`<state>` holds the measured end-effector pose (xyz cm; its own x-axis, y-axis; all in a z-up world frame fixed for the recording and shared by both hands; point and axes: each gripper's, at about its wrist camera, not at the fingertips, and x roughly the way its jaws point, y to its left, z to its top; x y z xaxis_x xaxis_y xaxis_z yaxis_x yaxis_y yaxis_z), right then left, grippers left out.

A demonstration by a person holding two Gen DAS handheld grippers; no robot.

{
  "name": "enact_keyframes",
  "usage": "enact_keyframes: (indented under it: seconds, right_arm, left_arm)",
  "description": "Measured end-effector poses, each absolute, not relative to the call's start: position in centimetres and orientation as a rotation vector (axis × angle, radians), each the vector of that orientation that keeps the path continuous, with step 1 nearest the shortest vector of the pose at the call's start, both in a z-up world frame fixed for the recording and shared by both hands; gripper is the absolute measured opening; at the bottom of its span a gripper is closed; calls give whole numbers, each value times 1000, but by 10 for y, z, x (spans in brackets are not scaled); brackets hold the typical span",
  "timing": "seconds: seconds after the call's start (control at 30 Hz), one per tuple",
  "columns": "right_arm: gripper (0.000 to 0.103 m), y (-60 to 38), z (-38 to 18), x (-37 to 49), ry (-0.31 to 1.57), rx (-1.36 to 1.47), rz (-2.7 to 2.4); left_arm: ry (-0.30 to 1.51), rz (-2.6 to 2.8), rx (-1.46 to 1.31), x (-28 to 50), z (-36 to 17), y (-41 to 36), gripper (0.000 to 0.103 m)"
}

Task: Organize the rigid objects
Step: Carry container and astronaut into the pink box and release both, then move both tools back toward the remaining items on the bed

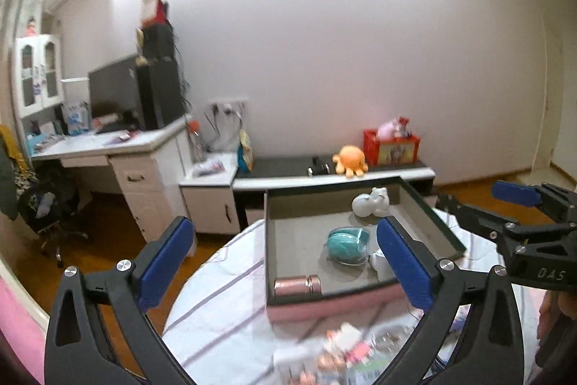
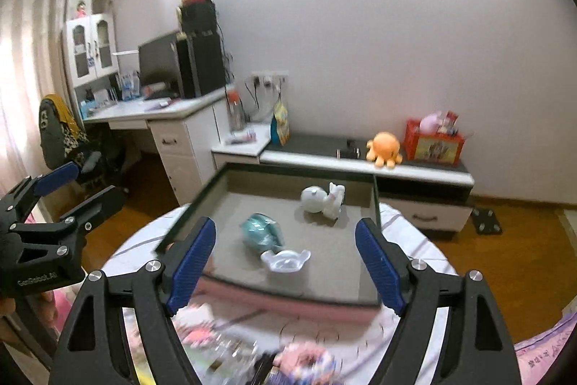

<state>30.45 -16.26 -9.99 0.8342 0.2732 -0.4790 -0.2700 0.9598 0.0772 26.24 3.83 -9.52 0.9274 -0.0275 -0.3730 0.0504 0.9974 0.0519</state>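
Observation:
A shallow grey tray with a pink front wall sits on the round table. In it lie a white figurine, a teal round object, a small white dish and a pink metallic cylinder. My left gripper is open and empty above the table's near side. My right gripper is open and empty, also short of the tray. Each gripper shows in the other's view: the right one, the left one. Blurred small items lie near the table's front.
The table has a striped cloth. Behind it stand a low cabinet with an orange plush octopus and a red box, and a white desk with a monitor. A chair stands left.

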Motion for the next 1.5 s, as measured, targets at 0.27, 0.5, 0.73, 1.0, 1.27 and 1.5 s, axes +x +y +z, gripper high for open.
enact_keyframes:
  seconds: [0.27, 0.5, 0.73, 1.0, 1.27, 1.5]
  right_arm:
    - [103, -158, -82, 200, 342, -27, 206]
    - [103, -167, -79, 148, 299, -27, 137]
    - [103, -175, -84, 117, 298, 7, 137]
    - [103, -175, -86, 104, 297, 9, 128]
    - [103, -174, -93, 107, 316, 9, 130]
    - [103, -176, -106, 117, 362, 3, 116]
  left_arm:
    - [284, -26, 34, 169, -85, 36, 103]
    - [248, -18, 39, 118, -82, 31, 103]
    - [233, -25, 64, 93, -80, 26, 103]
    - [235, -20, 87, 84, -82, 22, 103]
    - [263, -16, 84, 90, -90, 26, 103]
    - [333, 1, 91, 105, -110, 38, 103]
